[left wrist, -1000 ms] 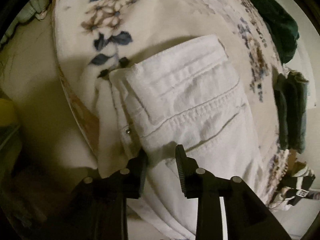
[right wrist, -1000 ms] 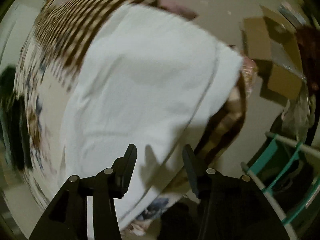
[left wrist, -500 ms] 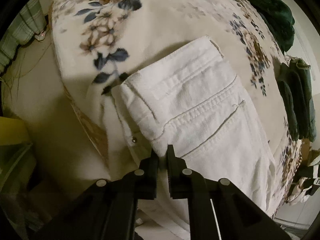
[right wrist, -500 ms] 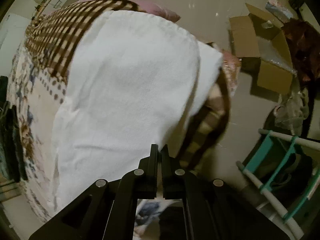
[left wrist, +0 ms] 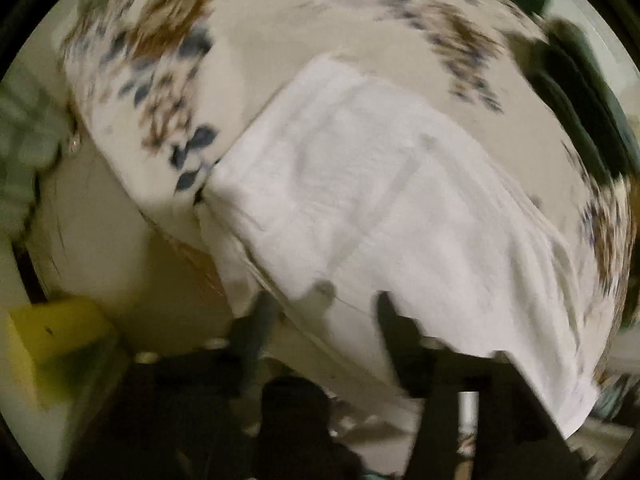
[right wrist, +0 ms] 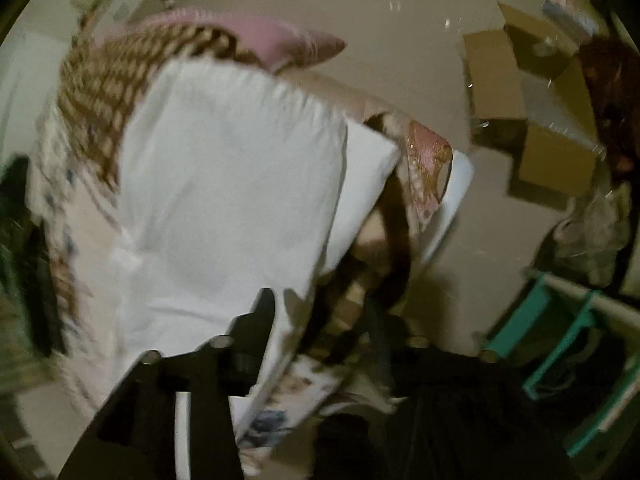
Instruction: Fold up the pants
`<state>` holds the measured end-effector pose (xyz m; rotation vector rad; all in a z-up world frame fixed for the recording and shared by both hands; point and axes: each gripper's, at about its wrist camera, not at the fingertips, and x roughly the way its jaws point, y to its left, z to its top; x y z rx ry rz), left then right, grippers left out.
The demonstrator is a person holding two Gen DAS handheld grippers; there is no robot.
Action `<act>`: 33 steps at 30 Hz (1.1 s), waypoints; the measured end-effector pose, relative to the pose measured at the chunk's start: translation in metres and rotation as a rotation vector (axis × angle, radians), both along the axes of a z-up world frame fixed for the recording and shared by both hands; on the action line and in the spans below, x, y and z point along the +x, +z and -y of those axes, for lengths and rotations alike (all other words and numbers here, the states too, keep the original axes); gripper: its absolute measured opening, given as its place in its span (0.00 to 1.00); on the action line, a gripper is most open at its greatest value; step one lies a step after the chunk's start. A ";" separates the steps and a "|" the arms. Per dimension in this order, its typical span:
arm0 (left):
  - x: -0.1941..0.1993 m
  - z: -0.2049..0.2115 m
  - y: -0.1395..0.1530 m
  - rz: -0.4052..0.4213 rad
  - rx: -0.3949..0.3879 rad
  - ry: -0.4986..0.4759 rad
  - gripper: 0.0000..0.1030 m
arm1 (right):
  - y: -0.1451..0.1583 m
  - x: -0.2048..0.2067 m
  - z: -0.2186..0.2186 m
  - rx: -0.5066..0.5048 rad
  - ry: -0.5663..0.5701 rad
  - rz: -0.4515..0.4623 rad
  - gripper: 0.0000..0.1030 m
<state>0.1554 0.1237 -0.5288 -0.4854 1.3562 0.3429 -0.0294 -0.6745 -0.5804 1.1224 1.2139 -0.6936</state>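
White pants [left wrist: 380, 208] lie on a floral blanket [left wrist: 256, 40], their near edge hanging over the bed's side. The left wrist view is blurred. My left gripper [left wrist: 324, 308] is open, its fingers on either side of the pants' near edge, holding nothing. In the right wrist view the white pant legs [right wrist: 224, 208] lie over a brown checked blanket [right wrist: 100, 92]. My right gripper [right wrist: 320, 312] is open at the legs' near edge, empty.
Dark green clothes [left wrist: 580, 92] lie on the bed's far right. A yellow box [left wrist: 56, 344] stands on the floor at left. Cardboard boxes [right wrist: 532, 120], a pink pillow [right wrist: 256, 36] and a teal rack [right wrist: 560, 332] show in the right wrist view.
Both grippers were shut on the pants' edge half a second ago and have opened and let go. Both have pulled back a little; the views are blurred by motion.
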 end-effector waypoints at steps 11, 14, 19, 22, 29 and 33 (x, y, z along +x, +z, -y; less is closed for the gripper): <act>0.032 0.184 -0.004 0.012 -0.142 -0.350 0.69 | -0.025 0.016 0.035 0.023 -0.082 0.042 0.49; 0.037 0.244 -0.022 -0.015 -0.150 -0.478 0.69 | -0.026 0.015 0.035 -0.010 -0.118 0.073 0.46; 0.042 0.300 -0.055 -0.073 -0.119 -0.627 0.69 | 0.000 0.010 0.036 -0.139 -0.108 0.078 0.45; 0.045 0.306 -0.070 -0.077 -0.132 -0.639 0.91 | 0.013 0.018 0.045 -0.205 -0.058 0.094 0.49; 0.043 0.331 -0.077 -0.108 -0.052 -0.759 1.00 | 0.000 0.030 0.052 -0.193 -0.030 0.059 0.07; 0.044 0.330 -0.076 -0.110 -0.063 -0.743 1.00 | 0.021 0.024 0.042 -0.245 -0.017 0.092 0.05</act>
